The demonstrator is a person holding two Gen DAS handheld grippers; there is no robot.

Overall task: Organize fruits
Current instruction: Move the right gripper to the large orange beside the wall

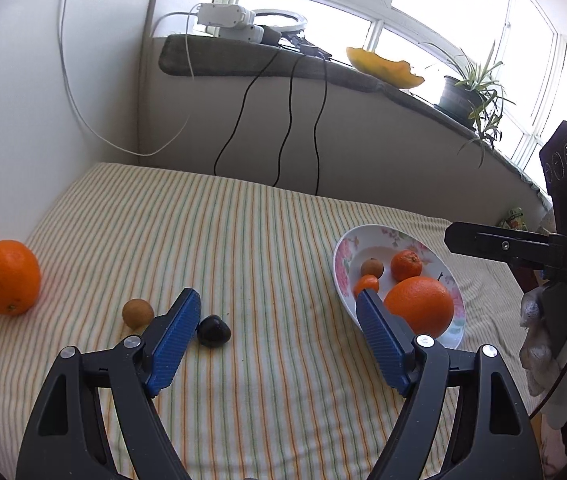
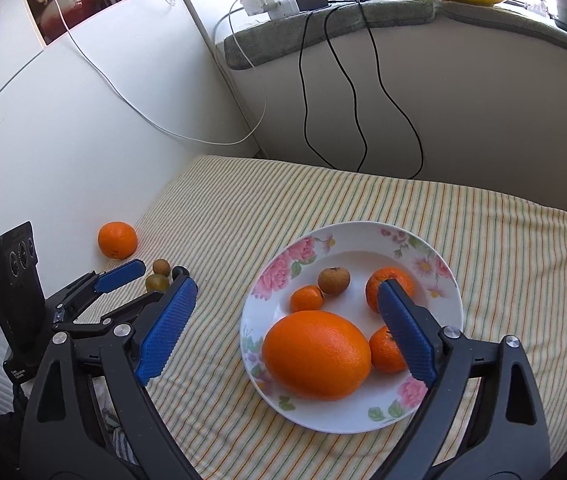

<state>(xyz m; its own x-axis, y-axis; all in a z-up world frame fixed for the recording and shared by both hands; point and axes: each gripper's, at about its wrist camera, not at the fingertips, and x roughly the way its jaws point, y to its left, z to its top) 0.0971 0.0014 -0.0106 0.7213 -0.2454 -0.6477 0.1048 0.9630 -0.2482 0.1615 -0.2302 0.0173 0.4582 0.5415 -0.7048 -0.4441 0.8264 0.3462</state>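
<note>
A floral plate (image 2: pixel 423 248) (image 1: pixel 343 256) on the striped cloth holds a large orange (image 2: pixel 315 354) (image 1: pixel 419 306), three small mandarins (image 2: pixel 389 286) and a brown longan (image 2: pixel 334 280). My right gripper (image 2: pixel 287 292) is open and empty above the plate's near side. My left gripper (image 1: pixel 279 300) is open and empty above the cloth. Loose on the cloth to its left lie an orange (image 1: pixel 8 277) (image 2: pixel 117 239), a brown longan (image 1: pixel 137 313) (image 2: pixel 161 266) and a dark fruit (image 1: pixel 214 331). A greenish fruit (image 2: pixel 157 282) shows in the right wrist view.
A white wall (image 1: pixel 23 120) borders the cloth on the left. A windowsill (image 1: pixel 243 60) behind carries power adapters, cables hanging down, a yellow dish (image 1: pixel 383 66) and a potted plant (image 1: pixel 471 92). The right gripper's body (image 1: pixel 523 246) shows at the right of the left wrist view.
</note>
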